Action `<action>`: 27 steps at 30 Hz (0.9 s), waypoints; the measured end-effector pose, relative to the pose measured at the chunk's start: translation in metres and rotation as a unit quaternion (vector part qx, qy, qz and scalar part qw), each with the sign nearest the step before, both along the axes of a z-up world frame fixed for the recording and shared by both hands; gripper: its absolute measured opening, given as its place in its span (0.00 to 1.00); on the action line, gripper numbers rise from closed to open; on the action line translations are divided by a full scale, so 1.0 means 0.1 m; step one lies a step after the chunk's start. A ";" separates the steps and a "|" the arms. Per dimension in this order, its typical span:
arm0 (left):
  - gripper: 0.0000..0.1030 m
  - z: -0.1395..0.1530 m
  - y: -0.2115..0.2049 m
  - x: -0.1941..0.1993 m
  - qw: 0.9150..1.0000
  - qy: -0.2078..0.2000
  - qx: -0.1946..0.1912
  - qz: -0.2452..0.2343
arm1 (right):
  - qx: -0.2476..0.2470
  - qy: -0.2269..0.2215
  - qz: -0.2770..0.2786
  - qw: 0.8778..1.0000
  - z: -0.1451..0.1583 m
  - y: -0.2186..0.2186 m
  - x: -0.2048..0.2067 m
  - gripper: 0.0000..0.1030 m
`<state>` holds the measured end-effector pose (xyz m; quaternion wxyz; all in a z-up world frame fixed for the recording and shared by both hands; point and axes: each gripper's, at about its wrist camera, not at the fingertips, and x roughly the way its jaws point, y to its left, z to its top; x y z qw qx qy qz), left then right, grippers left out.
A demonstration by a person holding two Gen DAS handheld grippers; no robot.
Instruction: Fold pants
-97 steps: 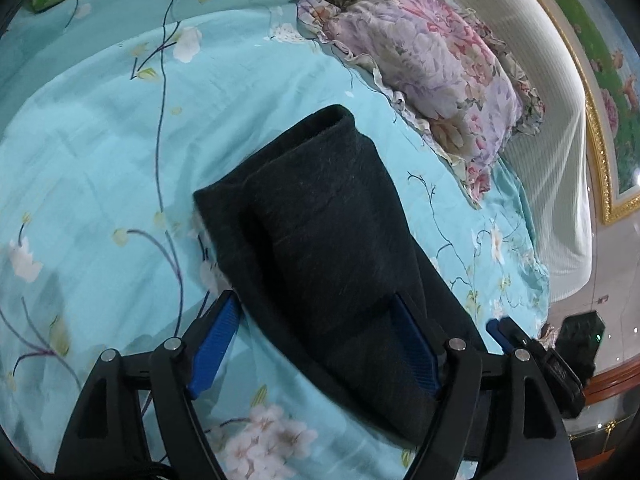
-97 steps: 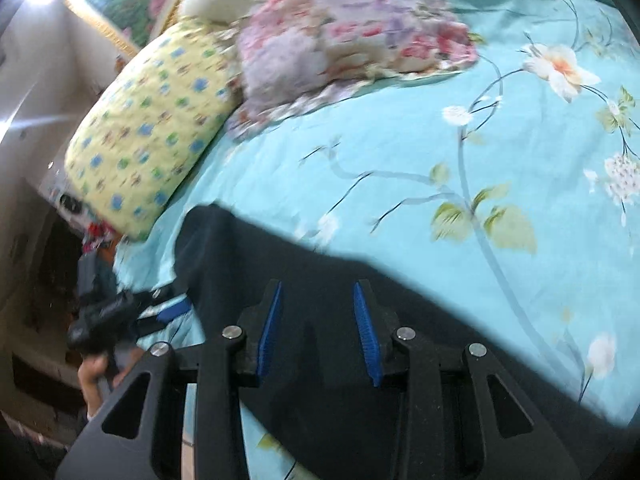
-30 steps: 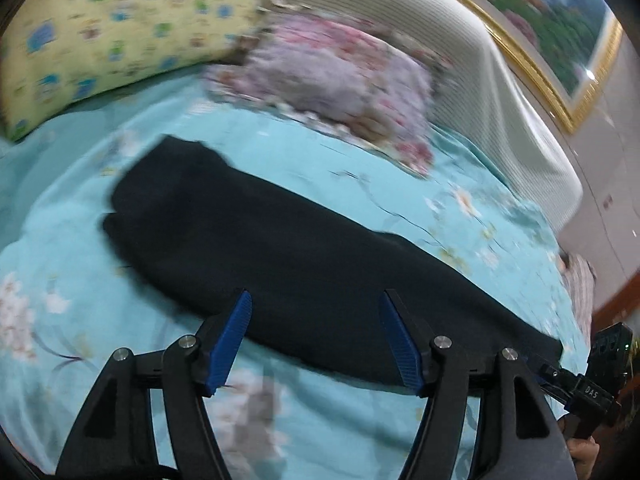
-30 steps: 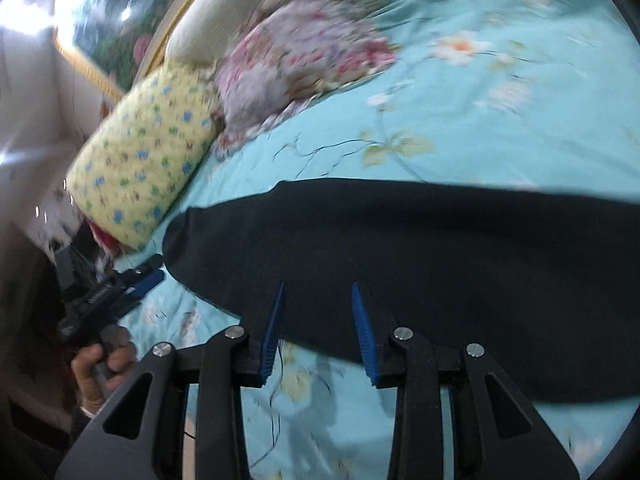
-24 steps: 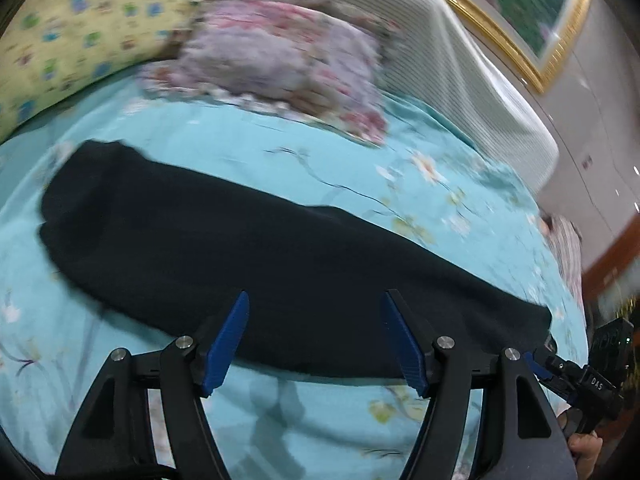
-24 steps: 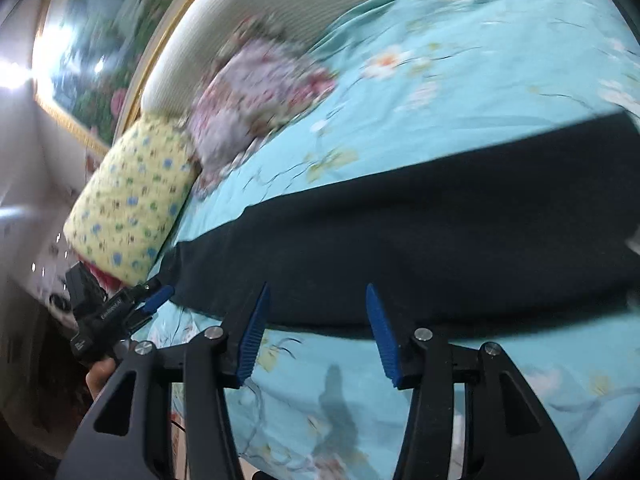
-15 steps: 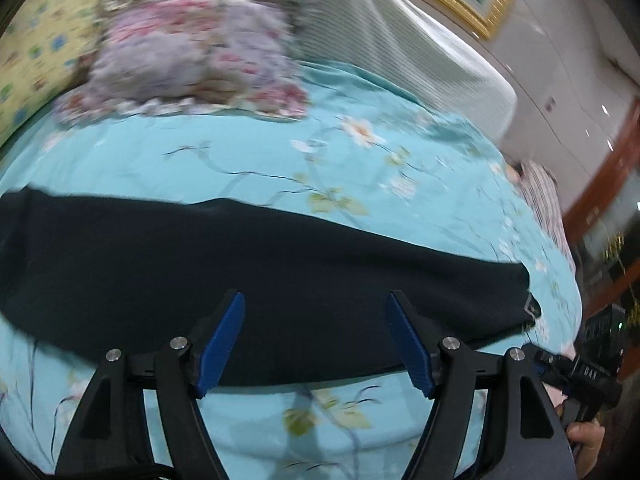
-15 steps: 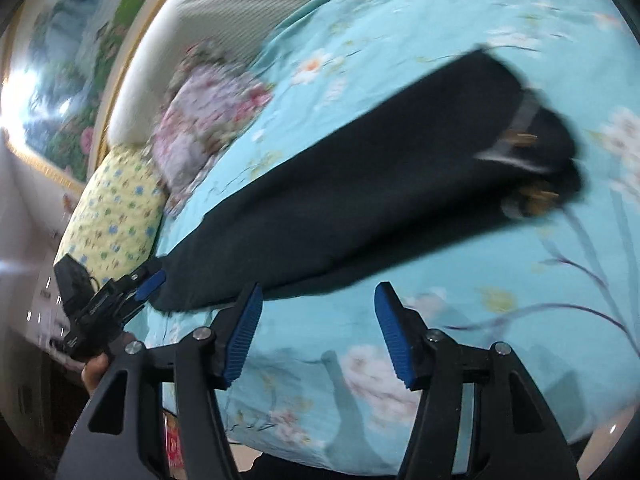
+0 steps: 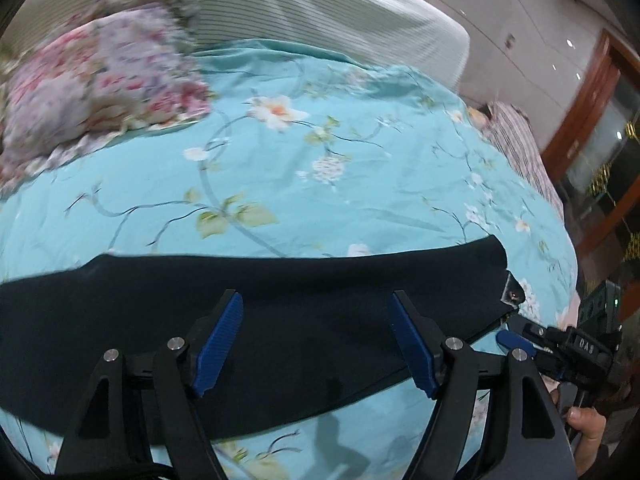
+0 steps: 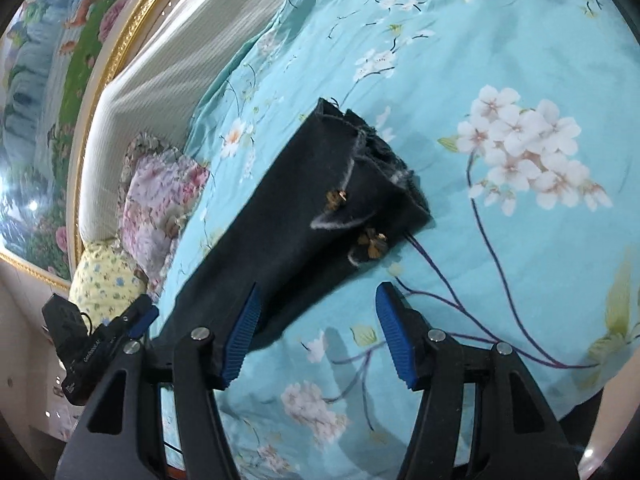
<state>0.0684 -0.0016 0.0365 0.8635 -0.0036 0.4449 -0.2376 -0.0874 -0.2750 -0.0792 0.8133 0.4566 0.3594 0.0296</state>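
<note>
Pants: dark strip lying lengthwise along the bed edge, waistband end just ahead of the right gripper, mid-length under the left gripper; both grippers empty, jaws spread, just opened wider.

Long dark navy fabric pants, a bunched fold at centre frame about three seconds back, now lie stretched across the lower half of the left view; left gripper and right gripper, jaws just been opening, hold nothing; waistband end now centre of right view
</note>
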 end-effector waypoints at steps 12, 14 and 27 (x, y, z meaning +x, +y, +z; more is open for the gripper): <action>0.75 -0.10 -1.00 0.25 0.989 0.034 0.043 -0.139 | 0.006 -0.007 -0.052 0.999 -0.14 -0.29 0.13 0.15; 0.75 -0.15 -1.21 0.33 0.983 0.050 0.047 -0.172 | 0.014 -0.020 -0.043 0.999 -0.17 -0.34 0.09 0.13; 0.54 -0.69 -2.35 0.71 0.930 0.157 0.065 -0.326 | -0.019 -0.044 -0.005 0.999 -0.13 -0.43 0.04 0.13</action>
